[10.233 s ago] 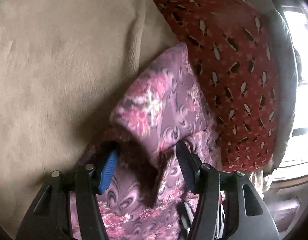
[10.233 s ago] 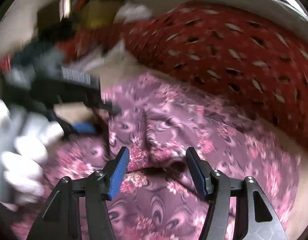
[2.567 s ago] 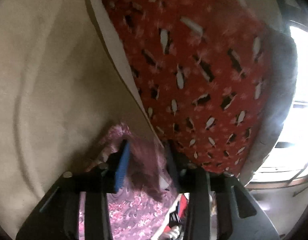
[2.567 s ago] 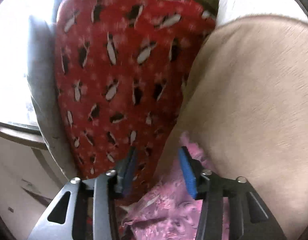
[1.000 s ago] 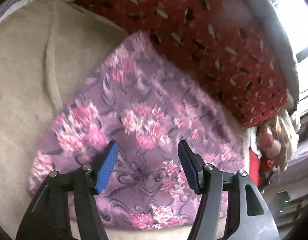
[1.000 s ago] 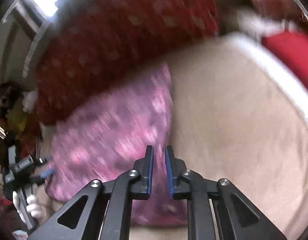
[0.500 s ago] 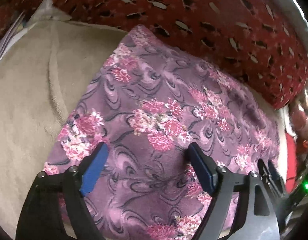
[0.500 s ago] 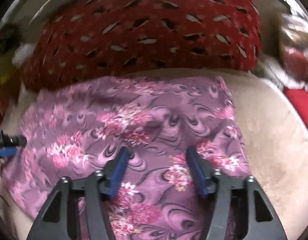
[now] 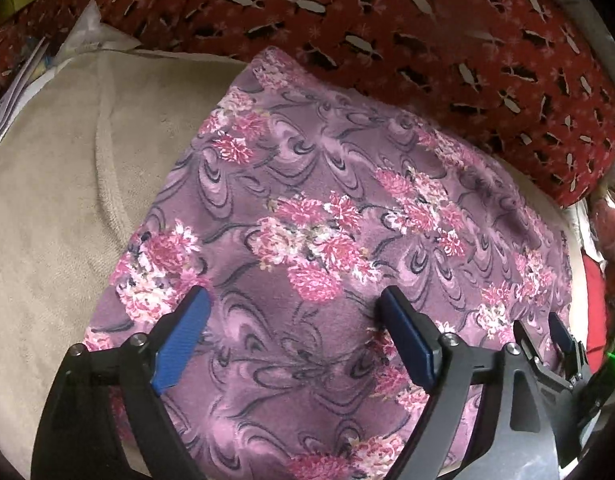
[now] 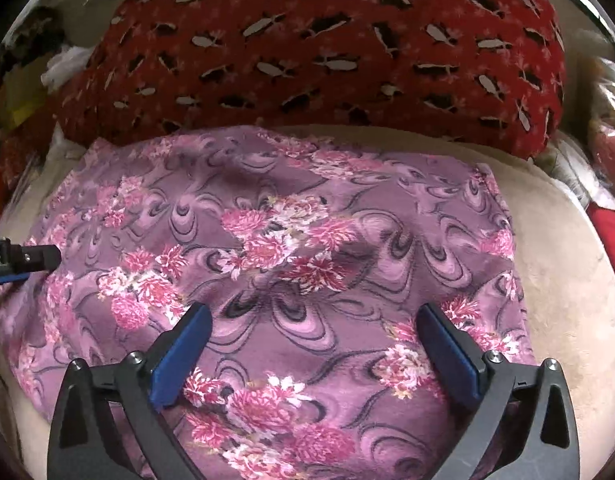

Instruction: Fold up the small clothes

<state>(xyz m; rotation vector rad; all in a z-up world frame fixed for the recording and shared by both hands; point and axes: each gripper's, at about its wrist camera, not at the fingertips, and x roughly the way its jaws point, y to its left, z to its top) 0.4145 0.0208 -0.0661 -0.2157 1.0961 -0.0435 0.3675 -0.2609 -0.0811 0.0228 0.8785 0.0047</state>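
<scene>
Blue pads line the insides of both my grippers, and both are spread wide with nothing between them. My left gripper (image 9: 291, 336) hangs just over the near part of the purple flowered cloth (image 9: 327, 240). My right gripper (image 10: 311, 352) hangs over the near part of the same cloth (image 10: 275, 240), and it also shows at the near right edge of the left view (image 9: 543, 340). In the right view, the tip of my left gripper peeks in at the far left side (image 10: 23, 260).

The cloth lies spread out flat on a soft tan blanket (image 9: 47, 200). The tan blanket shows on the left, right and near sides of the cloth. Past the far edge of the cloth sits a big red pillow (image 10: 327, 52) with black and white shapes on it. The cloth's far edge touches it.
</scene>
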